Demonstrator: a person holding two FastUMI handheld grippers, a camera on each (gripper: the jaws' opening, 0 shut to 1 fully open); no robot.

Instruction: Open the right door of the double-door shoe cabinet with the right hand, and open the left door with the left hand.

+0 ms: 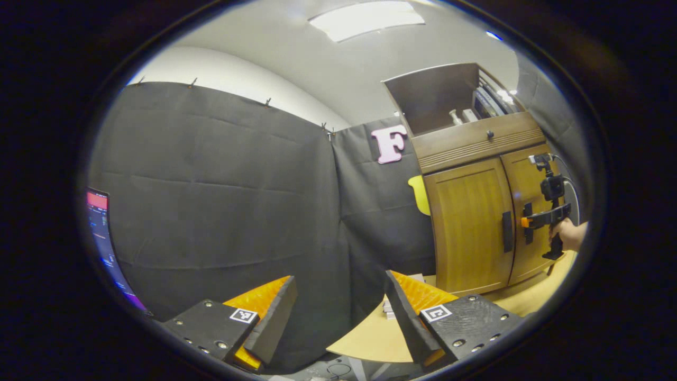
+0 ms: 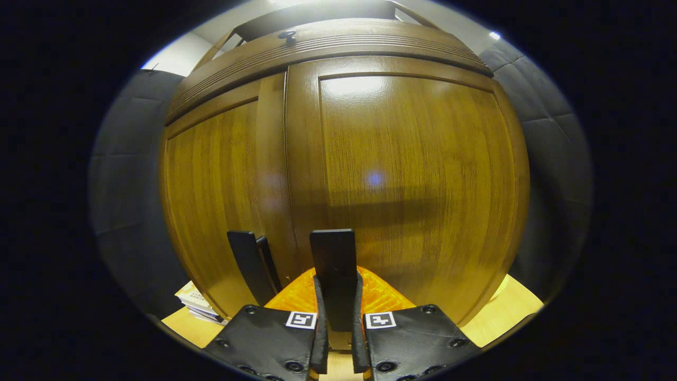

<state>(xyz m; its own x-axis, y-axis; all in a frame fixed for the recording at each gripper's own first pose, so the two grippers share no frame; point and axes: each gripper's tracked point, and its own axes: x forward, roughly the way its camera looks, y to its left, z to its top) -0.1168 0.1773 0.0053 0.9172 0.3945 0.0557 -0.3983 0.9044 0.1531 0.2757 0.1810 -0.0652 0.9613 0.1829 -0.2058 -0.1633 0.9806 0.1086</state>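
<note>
In the right gripper view the right gripper point(image 2: 336, 338) has its two fingers drawn in on the dark upright handle point(image 2: 333, 270) of the shoe cabinet's right door point(image 2: 412, 180), one finger pressing each side of it, so the handle stands straight up out of the jaws. The left door point(image 2: 222, 196) sits just beside, its own handle point(image 2: 253, 264) apart from the fingers; both doors lie flush and closed. In the left gripper view the left gripper point(image 1: 338, 312) has its jaws spread wide with nothing between them, well apart from the cabinet point(image 1: 476, 222), which stands off toward the right edge of that view. There a hand point(image 1: 568, 235) holds the other gripper against the right door's handle. The cabinet stands on a pale wooden tabletop point(image 1: 370, 338), near its far edge, with a small stack of books point(image 2: 198, 307) at the cabinet's left foot. Black cloth point(image 1: 222, 201) walls the booth behind, a ceiling light point(image 1: 365, 18) glows overhead, and a lit screen point(image 1: 103, 238) shows at the far left
</note>
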